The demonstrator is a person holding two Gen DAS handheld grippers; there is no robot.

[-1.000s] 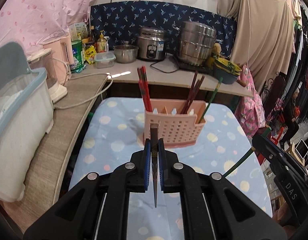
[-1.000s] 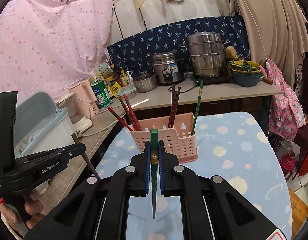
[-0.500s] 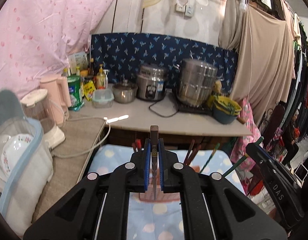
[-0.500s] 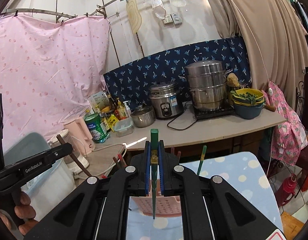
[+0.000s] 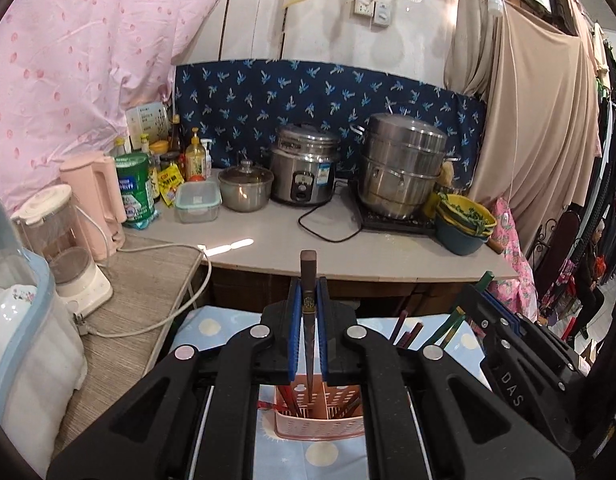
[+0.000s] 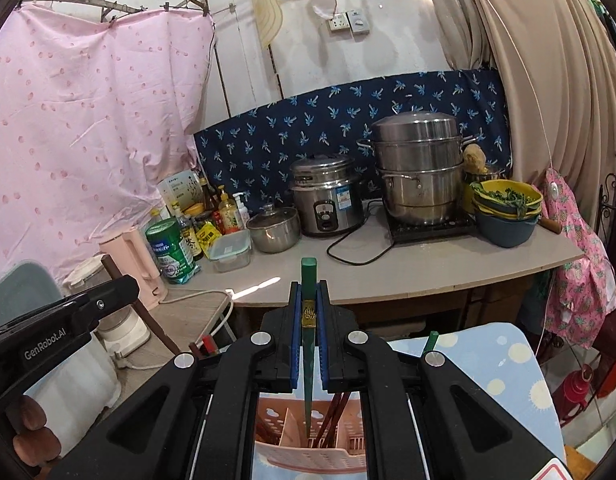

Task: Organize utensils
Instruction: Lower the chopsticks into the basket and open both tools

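Left wrist view: left gripper (image 5: 308, 322) clamped on a brown chopstick (image 5: 308, 280), tip pointing down into the pink basket (image 5: 320, 426) at 6 o'clock, among other chopsticks. Right gripper (image 5: 520, 364) at 3 o'clock.

Right wrist view: right gripper (image 6: 308, 324) clamped on a green chopstick (image 6: 308, 280), tip over the pink basket (image 6: 308, 454) at 6 o'clock. Left gripper (image 6: 47, 336) at 9 o'clock.
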